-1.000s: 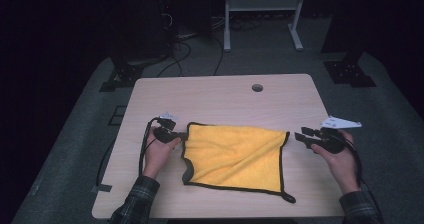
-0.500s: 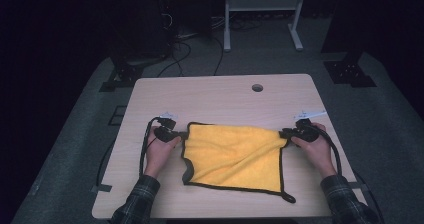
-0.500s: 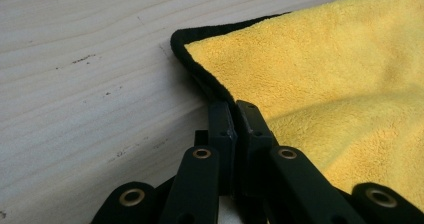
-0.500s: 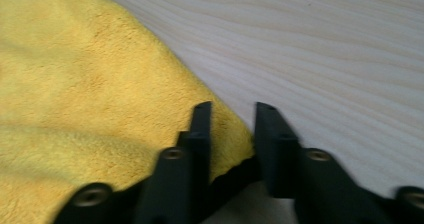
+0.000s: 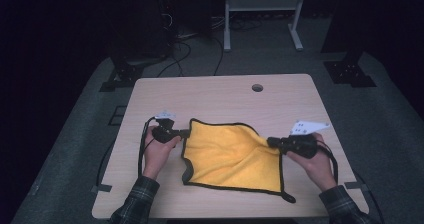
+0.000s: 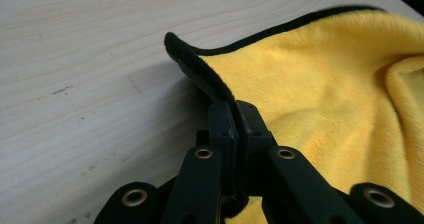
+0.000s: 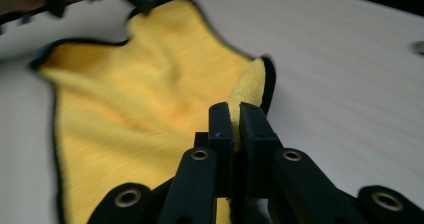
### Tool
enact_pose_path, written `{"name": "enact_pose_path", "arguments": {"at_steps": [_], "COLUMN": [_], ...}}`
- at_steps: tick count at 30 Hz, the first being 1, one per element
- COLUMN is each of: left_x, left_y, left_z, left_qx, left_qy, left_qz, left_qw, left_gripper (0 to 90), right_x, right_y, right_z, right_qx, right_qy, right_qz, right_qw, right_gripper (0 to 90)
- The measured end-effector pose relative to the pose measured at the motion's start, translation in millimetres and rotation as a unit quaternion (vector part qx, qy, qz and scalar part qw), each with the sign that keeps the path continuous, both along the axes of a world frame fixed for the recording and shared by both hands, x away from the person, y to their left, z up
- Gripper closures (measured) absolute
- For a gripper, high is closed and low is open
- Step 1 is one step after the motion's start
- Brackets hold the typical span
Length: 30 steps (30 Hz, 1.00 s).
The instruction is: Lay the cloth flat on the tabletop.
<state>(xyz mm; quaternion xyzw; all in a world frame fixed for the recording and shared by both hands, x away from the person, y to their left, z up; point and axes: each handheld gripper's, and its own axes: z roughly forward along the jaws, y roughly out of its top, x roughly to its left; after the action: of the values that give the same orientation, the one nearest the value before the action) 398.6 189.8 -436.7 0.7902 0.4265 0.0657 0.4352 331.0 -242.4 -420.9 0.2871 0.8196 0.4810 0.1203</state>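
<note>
Left hand-held gripper [image 5: 184, 132]: jaws pinched tight on the black-trimmed far left corner of the yellow cloth [image 5: 235, 156] — hem sandwiched between the pads, corner flap curling up just past the tips. Right hand-held gripper [image 5: 270, 142]: jaws just closing, now clamped on a fold at the cloth's right edge, a yellow ridge with black trim standing up between them. Cloth spread over the near middle of the pale wood counter [image 5: 220, 91], rumpled near the right grip, near edge flat, a small black loop trailing at the near right corner. Round hole [image 5: 257, 88] in the counter well beyond the cloth.
</note>
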Motion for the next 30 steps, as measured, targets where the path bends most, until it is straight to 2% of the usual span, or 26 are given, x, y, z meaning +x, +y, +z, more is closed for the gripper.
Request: {"name": "enact_pose_path", "arguments": {"at_steps": [4, 5, 7, 9, 11, 12, 13, 15, 17, 20, 27, 29, 30], "left_x": [-10.1, -11.7, -14.5, -15.5, -14.7, -14.5, -14.3, -12.6, -10.7, -5.8, 11.5, 17.0, 20.5], "left_y": [0.4, 0.4, 0.5, 1.1, 3.1, 3.4, 3.7, 4.9, 5.3, 7.3, 9.8, 10.3, 10.7], "left_z": [-1.7, -2.8, -6.7, -10.0, -10.2, -9.8, -9.2, -7.1, -6.2, -6.7, -9.0, -12.2, -15.0], "left_qx": [0.005, 0.008, 0.012, 0.015, 0.02, 0.017, 0.017, 0.018, 0.015, 0.016, 0.027, 0.034, 0.037], "left_qy": [0.008, 0.011, 0.022, 0.023, 0.02, 0.018, 0.017, 0.009, -0.002, -0.023, -0.039, -0.04, -0.035], "left_qz": [-0.008, -0.01, -0.012, -0.009, -0.007, -0.003, -0.002, 0.0, 0.004, 0.011, 0.009, 0.013, 0.013], "left_qw": [0.9999, 0.9999, 0.9996, 0.9996, 0.9996, 0.9997, 0.9997, 0.9998, 0.9999, 0.9996, 0.9988, 0.9985, 0.9986], "left_gripper": [86.7, 86.5, 84.8, 82.2, 77.2, 74.8, 73.5, 68.5, 62.4, 53.7, 56.8, 57.3, 57.4], "right_x": [-23.9, -29.3, -34.7, -37.2, -37.1, -35.6, -34.5, -30.9, -23.3, -14.4, -8.4, -8.3, -8.4], "right_y": [12.0, 13.8, 15.2, 14.9, 12.3, 9.5, 6.9, 2.1, -2.6, -3.4, 8.6, 11.0, 11.8], "right_z": [-15.6, -23.2, -35.4, -40.2, -36.3, -30.7, -25.7, -19.6, -20.6, -29.0, -41.4, -43.3, -43.9], "right_qx": [-0.028, -0.046, -0.066, -0.074, -0.061, -0.046, -0.03, -0.021, -0.025, -0.037, -0.057, -0.062, -0.063], "right_qy": [0.027, 0.037, 0.053, 0.061, 0.052, 0.038, 0.033, 0.025, 0.025, 0.038, 0.057, 0.063, 0.063], "right_qz": [0.042, 0.05, 0.061, 0.067, 0.07, 0.065, 0.058, 0.038, 0.018, 0.009, 0.026, 0.028, 0.03], "right_qw": [0.9983, 0.997, 0.9945, 0.9931, 0.9943, 0.9961, 0.9973, 0.9987, 0.9992, 0.9986, 0.9964, 0.9957, 0.9956], "right_gripper": [84.2, 84.1, 82.7, 77.1, 69.4, 68.1, 67.6, 66.0, 65.0, 65.3, 64.9, 64.8, 64.8]}}
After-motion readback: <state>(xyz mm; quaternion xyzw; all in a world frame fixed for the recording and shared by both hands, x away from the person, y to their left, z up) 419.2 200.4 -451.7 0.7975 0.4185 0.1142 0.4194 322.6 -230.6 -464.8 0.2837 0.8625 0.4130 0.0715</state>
